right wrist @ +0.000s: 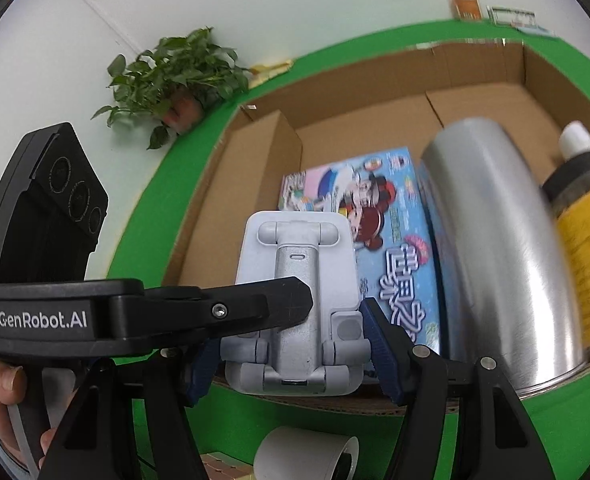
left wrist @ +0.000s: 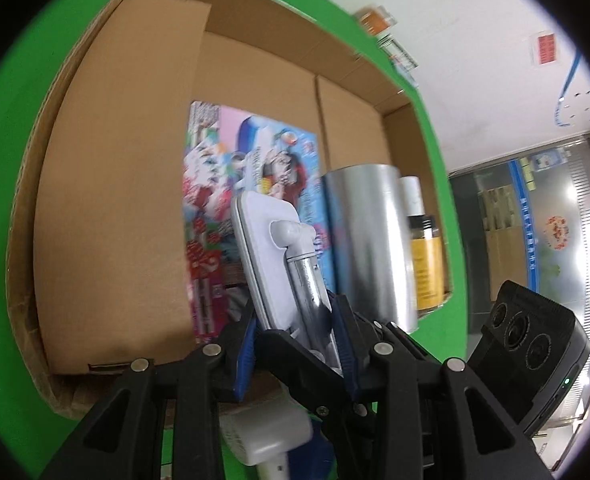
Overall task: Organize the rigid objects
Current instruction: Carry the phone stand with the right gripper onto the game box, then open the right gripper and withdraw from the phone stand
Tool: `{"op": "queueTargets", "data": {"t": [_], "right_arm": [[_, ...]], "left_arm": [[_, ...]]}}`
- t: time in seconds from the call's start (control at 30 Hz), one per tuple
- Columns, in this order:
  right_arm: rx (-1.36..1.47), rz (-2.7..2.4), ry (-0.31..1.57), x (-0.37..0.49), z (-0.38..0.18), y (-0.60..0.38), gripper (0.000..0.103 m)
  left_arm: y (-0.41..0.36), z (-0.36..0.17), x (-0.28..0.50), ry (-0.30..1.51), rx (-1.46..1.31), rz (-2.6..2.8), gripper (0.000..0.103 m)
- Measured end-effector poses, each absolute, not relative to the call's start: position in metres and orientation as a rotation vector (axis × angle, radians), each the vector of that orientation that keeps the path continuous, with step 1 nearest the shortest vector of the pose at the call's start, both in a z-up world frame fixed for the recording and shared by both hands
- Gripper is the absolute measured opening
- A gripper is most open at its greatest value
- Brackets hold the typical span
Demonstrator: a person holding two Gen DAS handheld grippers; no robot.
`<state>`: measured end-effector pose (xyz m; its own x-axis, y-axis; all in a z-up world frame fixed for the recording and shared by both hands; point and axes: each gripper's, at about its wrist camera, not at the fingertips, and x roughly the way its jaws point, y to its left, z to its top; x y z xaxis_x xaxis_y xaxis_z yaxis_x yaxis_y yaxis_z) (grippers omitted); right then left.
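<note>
While both tools grip the stand (right wrist: pixel 295 300), only the right view shows a plant (right wrist: pixel 175 76).

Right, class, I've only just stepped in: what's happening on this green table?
A person holds a folded grey phone stand with both tools, the left tool and the right tool each shut on it. It hangs at the near edge of a cardboard box already containing a colourful puzzle box, steel cylinder and yellow-labelled bottle.

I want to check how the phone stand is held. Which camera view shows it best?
The right wrist view: the phone stand faces the camera squarely, with plate, hinges and silver arm all visible between blue fingers. The left wrist view shows the stand obliquely, partly hidden, its silver arm pinched.
</note>
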<state>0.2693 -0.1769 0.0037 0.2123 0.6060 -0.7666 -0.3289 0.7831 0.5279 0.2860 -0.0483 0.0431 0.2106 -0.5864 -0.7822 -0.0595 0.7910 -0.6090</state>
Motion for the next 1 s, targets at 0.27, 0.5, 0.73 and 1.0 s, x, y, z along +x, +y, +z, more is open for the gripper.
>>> {"op": "queueTargets", "data": {"t": [0.27, 0.5, 0.73, 1.0], "right_arm": [[0.254, 0.642, 1.217, 0.275, -0.012, -0.161, 0.065], [0.248, 0.697, 1.235, 0.271, -0.004, -0.167, 0.057], [0.220, 0.693, 1.266, 0.273, -0.008, -0.169, 0.042], [0.019, 0.574, 0.795, 0.190, 0.071, -0.249, 0.102]], "left_arm": [[-0.022, 0.054, 0.276, 1.290, -0.645, -0.328, 0.036], [-0.011, 0.095, 0.250, 1.163, -0.578, -0.273, 0.036], [-0.020, 0.121, 0.217, 0.975, -0.482, -0.191, 0.036], [-0.053, 0.157, 0.106, 0.480, -0.186, 0.127, 0.103]]}}
